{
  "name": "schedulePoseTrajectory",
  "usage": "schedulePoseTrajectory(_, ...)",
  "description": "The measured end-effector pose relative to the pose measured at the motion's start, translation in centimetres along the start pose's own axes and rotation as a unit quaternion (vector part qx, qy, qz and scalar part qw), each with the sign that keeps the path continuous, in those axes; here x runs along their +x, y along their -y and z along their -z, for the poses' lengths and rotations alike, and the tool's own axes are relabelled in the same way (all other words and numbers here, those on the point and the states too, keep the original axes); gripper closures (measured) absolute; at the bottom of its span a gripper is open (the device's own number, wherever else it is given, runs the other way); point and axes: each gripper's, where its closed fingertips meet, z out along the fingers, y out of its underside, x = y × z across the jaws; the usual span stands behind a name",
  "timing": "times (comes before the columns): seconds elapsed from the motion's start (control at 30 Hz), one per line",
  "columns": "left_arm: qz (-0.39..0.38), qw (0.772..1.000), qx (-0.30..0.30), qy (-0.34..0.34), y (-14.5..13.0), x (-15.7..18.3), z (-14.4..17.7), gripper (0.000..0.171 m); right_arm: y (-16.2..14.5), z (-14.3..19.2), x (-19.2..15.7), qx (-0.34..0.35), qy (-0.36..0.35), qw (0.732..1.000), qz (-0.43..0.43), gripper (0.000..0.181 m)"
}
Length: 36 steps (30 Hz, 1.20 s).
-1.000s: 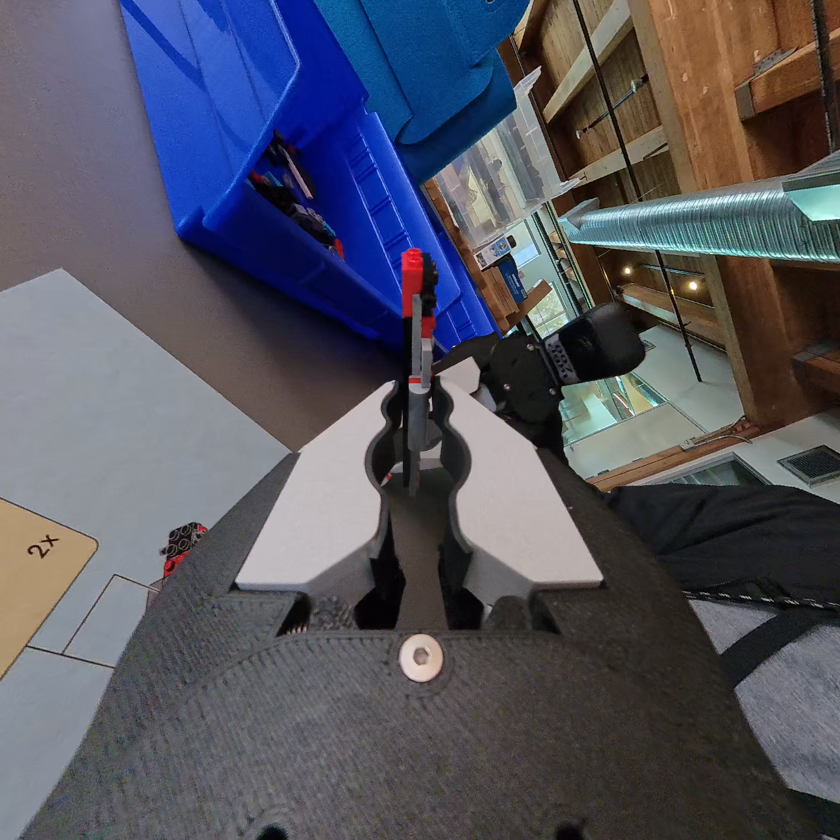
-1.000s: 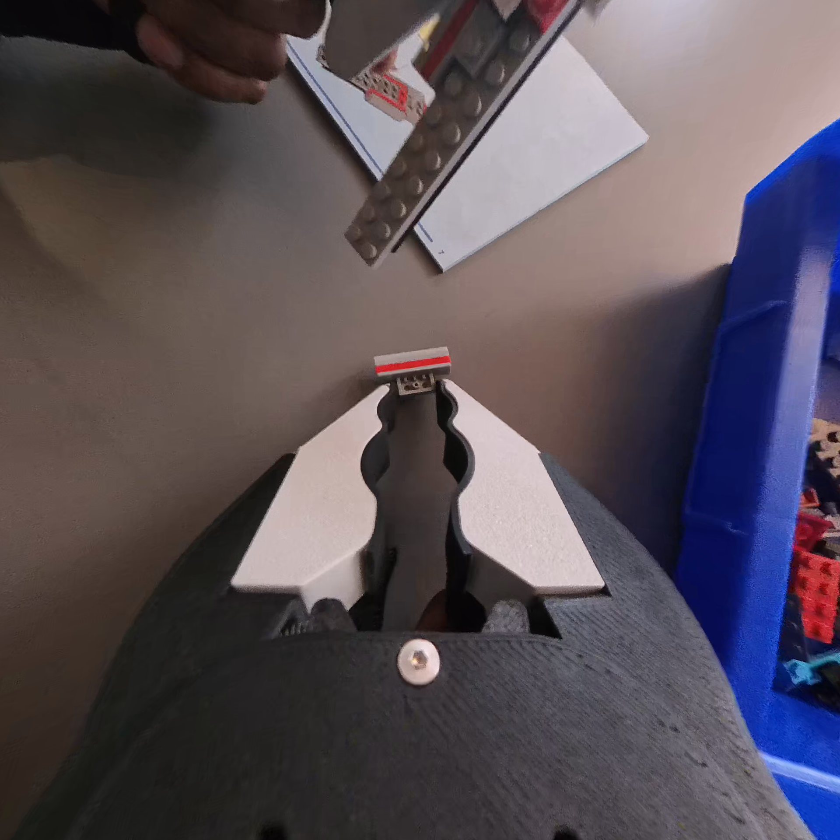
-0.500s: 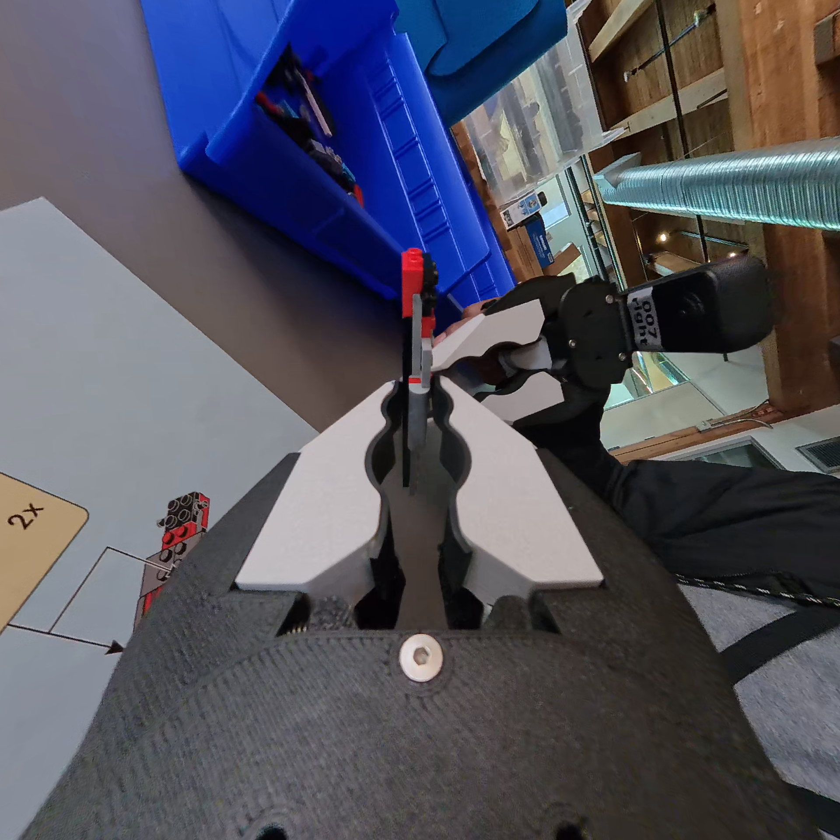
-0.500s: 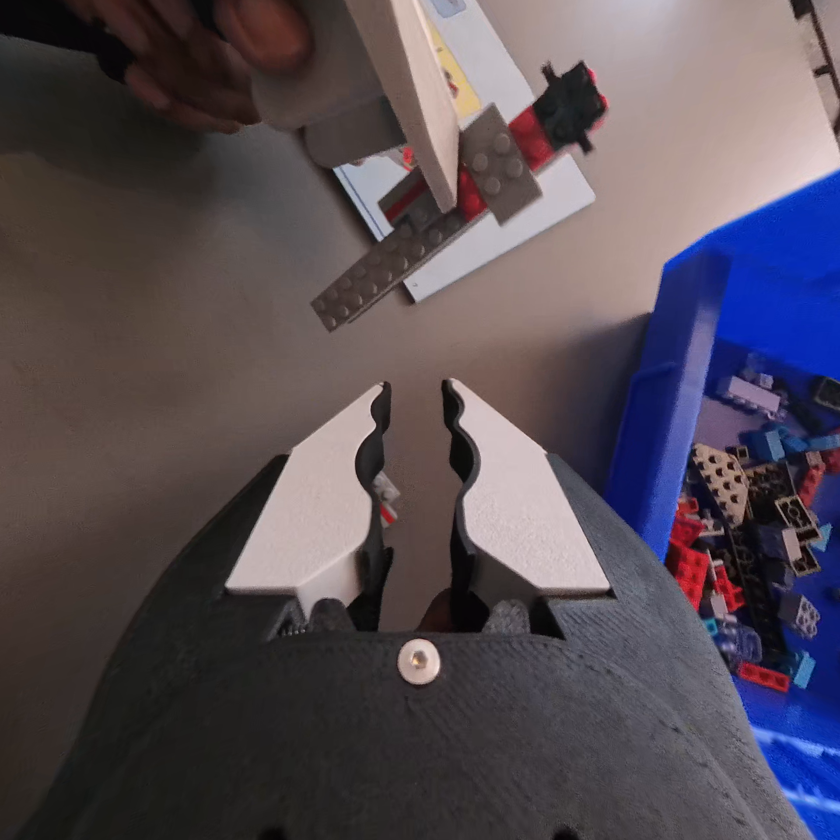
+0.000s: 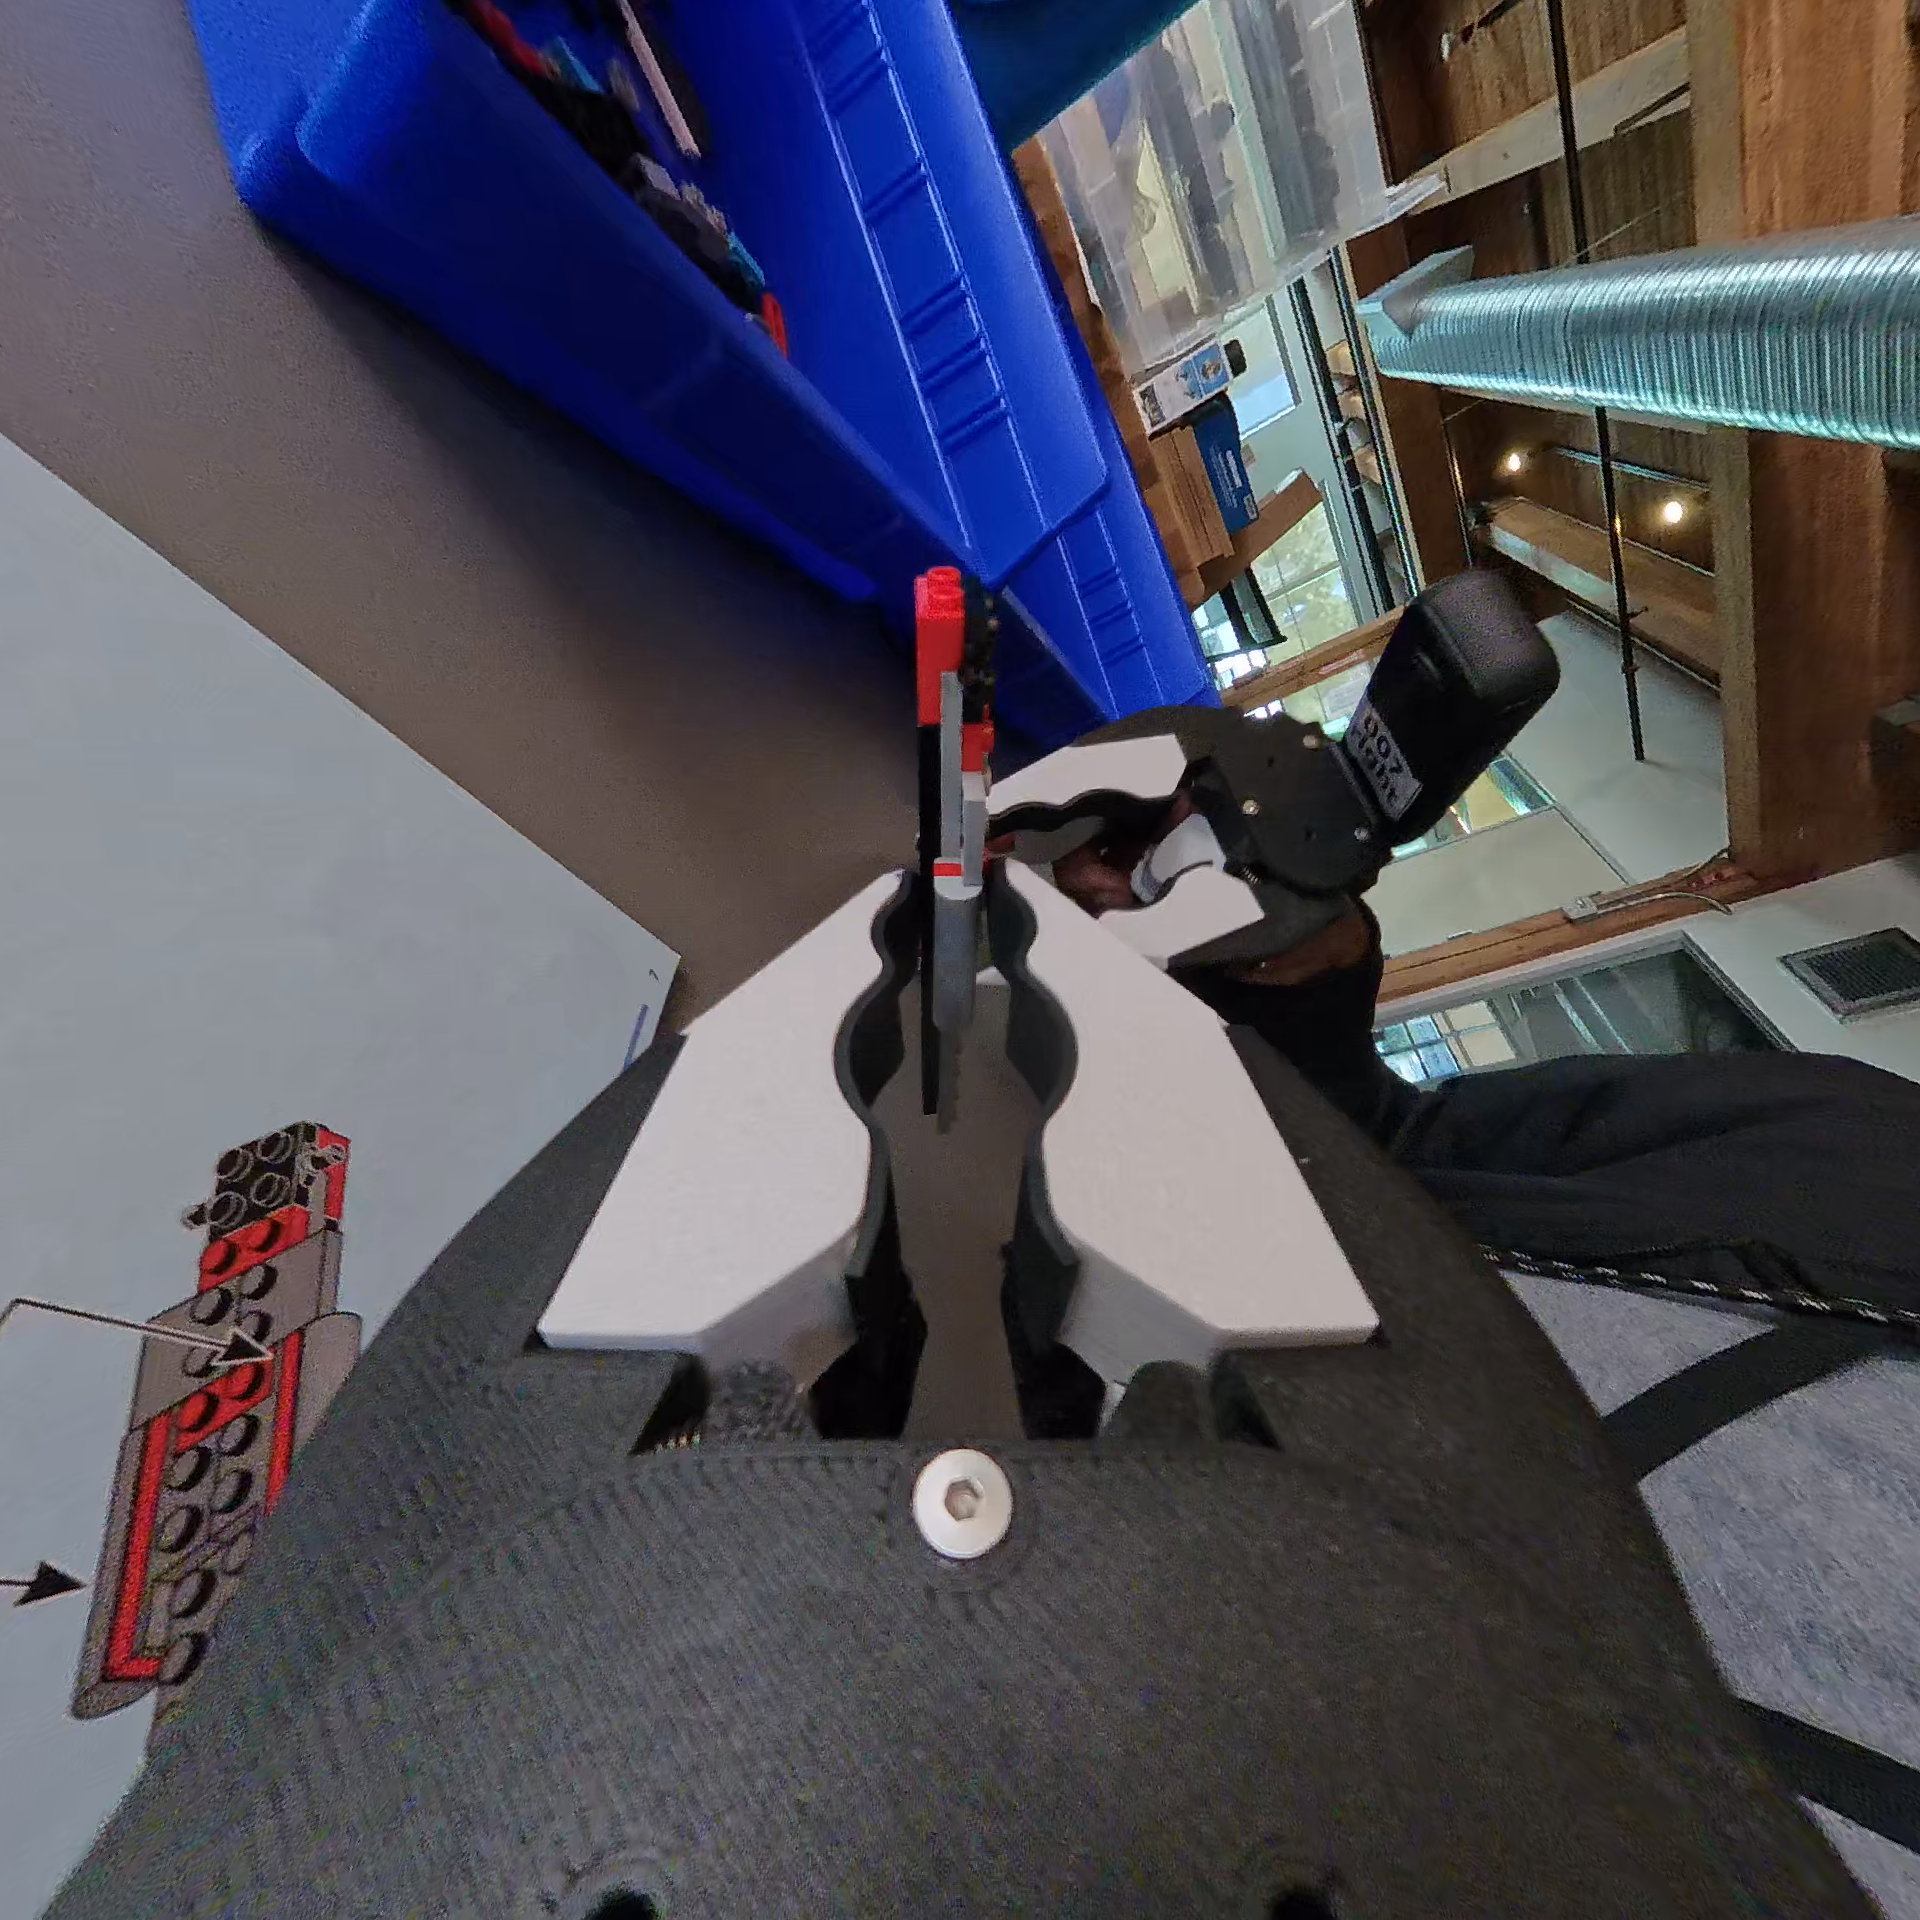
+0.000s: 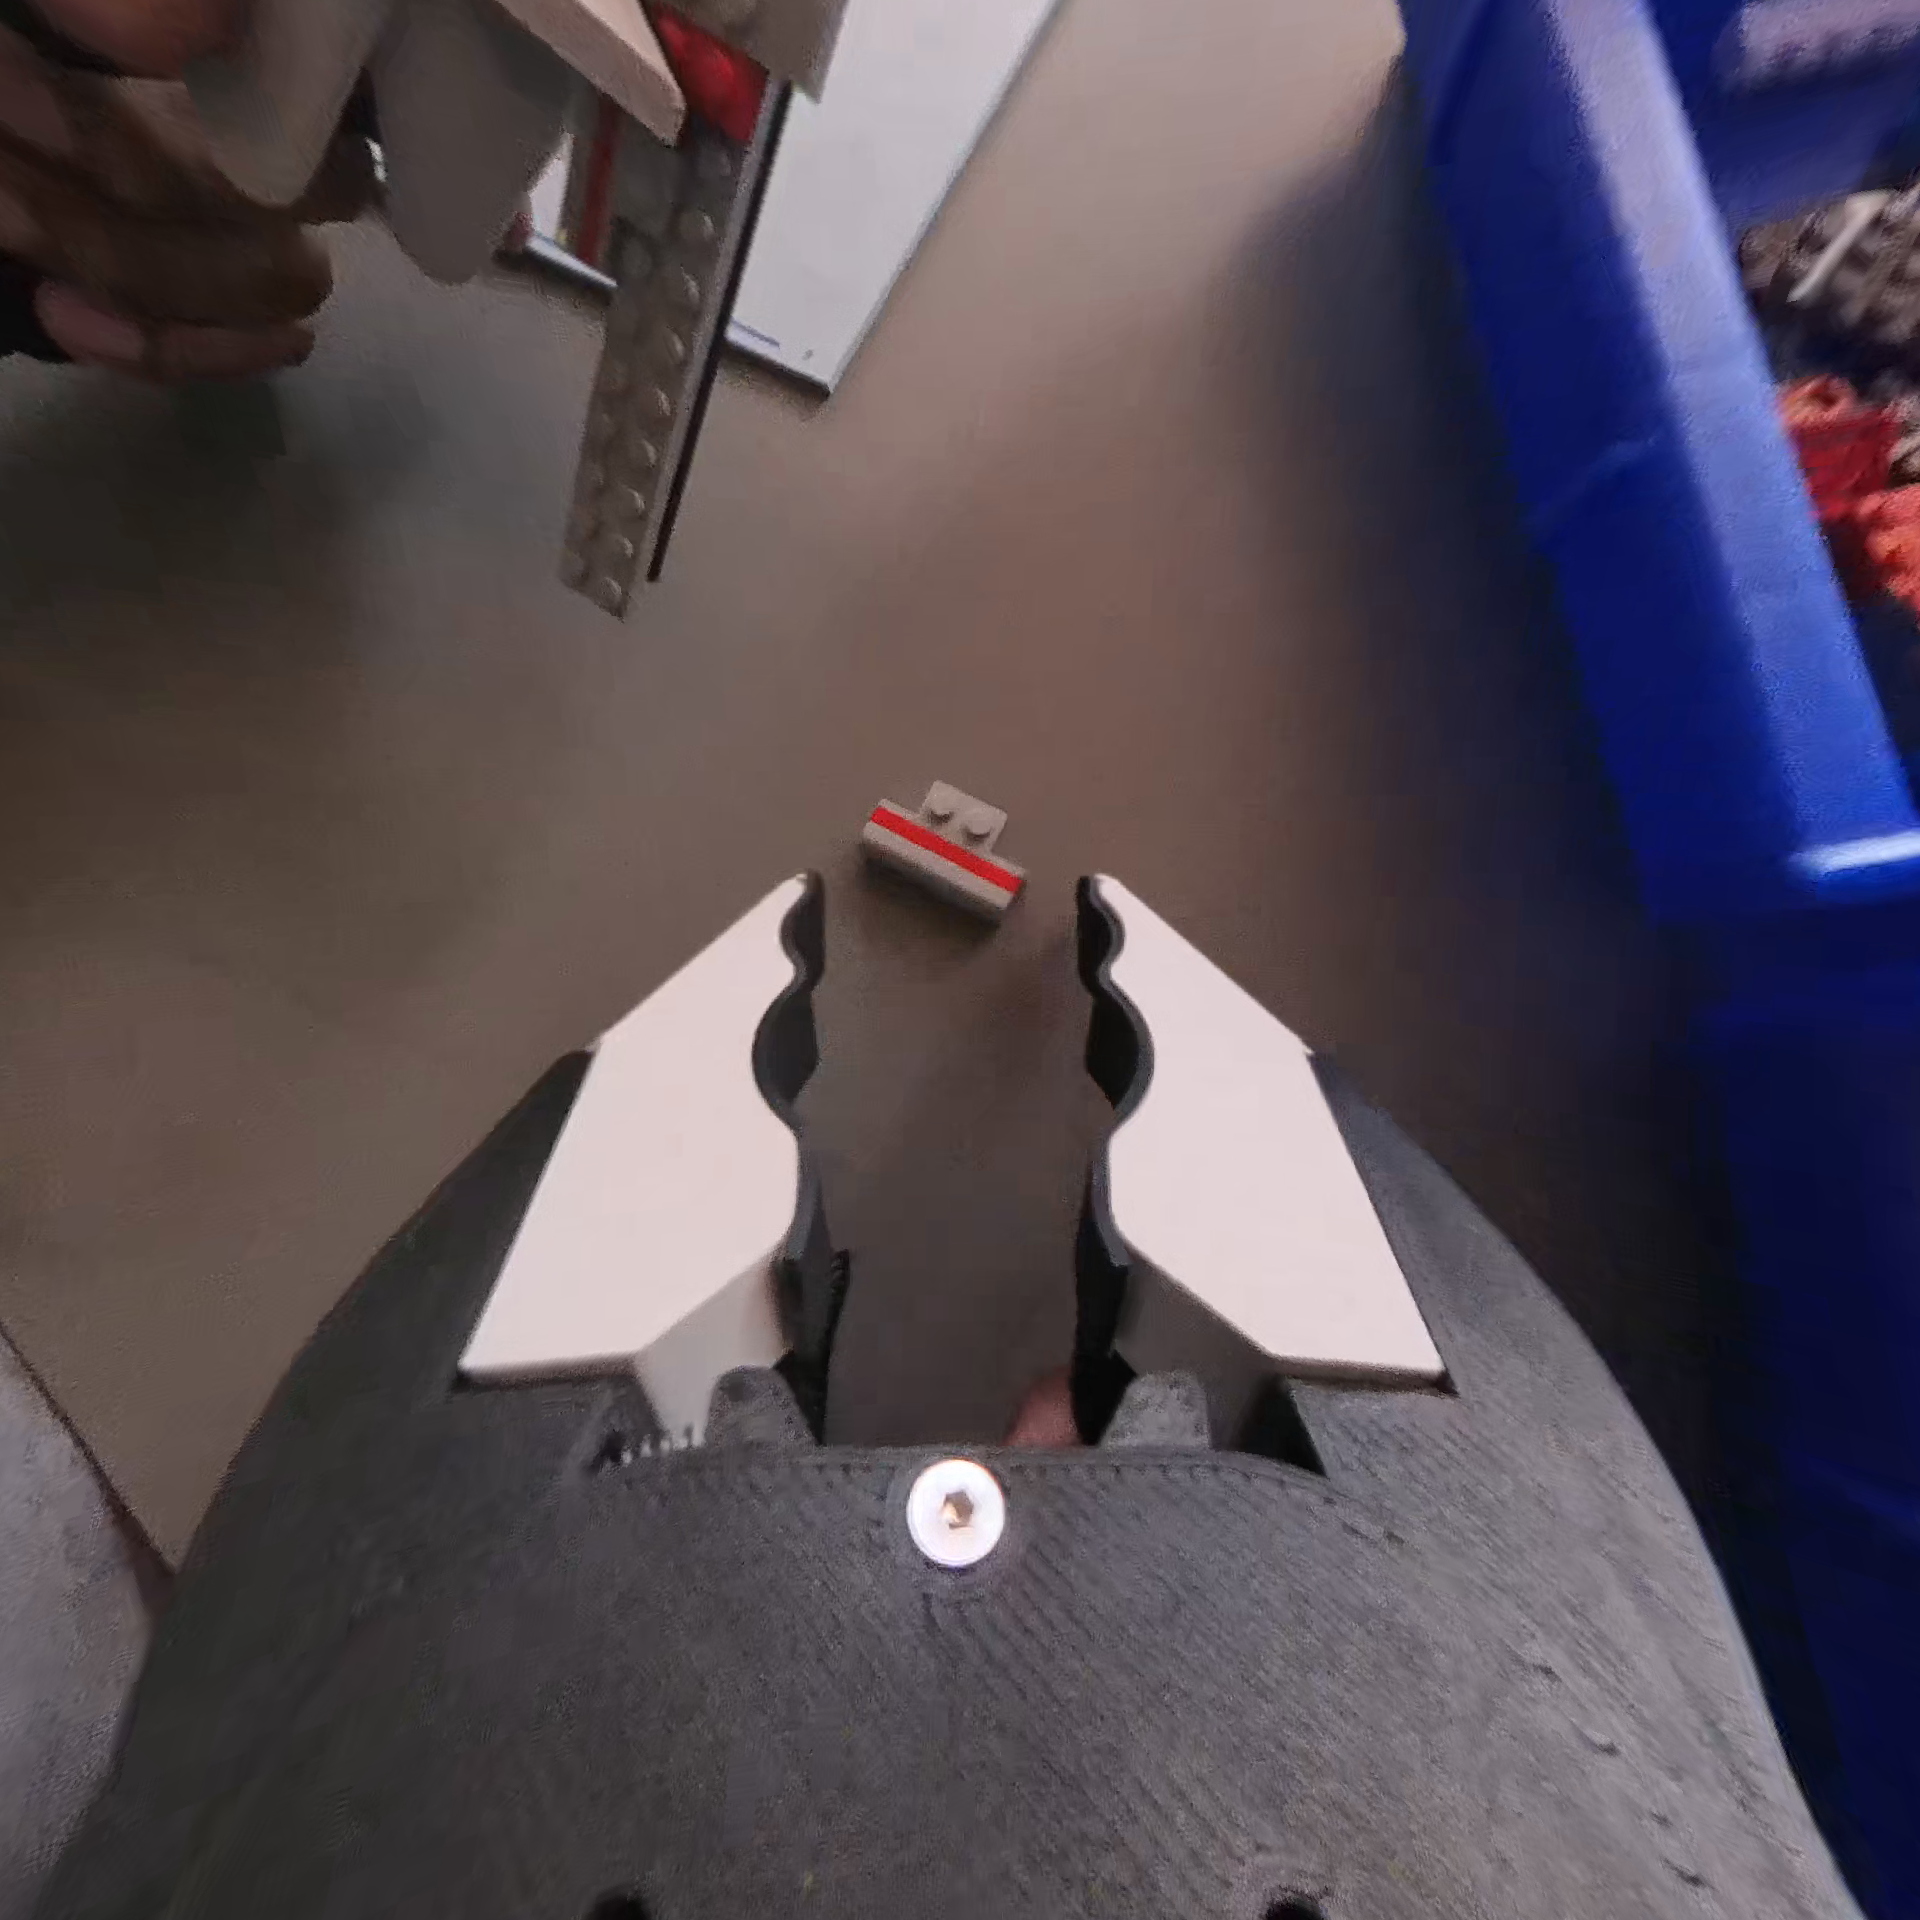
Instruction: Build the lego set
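- blue bin [image 6: 1621, 436] of loose bricks sits on the grey table [image 6: 312, 831] to the right of the right gripper [image 6: 943, 894]; a pale instruction sheet [image 5: 260, 831] lies near it.
- the left gripper [image 5: 951, 883] has its jaws pressed on a long grey, red and black lego build [image 5: 951, 748], held edge-on and off the table.
- the right gripper's jaws are spread, with nothing in them.
- a small grey piece with a red stripe [image 6: 943, 850] lies on the table just beyond its fingertips.
- a second ago that piece sat pinched at the right gripper's tips; half a second ago the jaws had begun to part, and now they are wider.
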Motion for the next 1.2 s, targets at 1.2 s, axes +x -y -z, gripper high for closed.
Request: schedulePoseTrajectory(1.2,0.119,0.984,-0.005,-0.134,-0.3,2.0,0.1,0.160,10.1,0.3,-4.5,0.103,0.082,0.920,0.368,0.144)
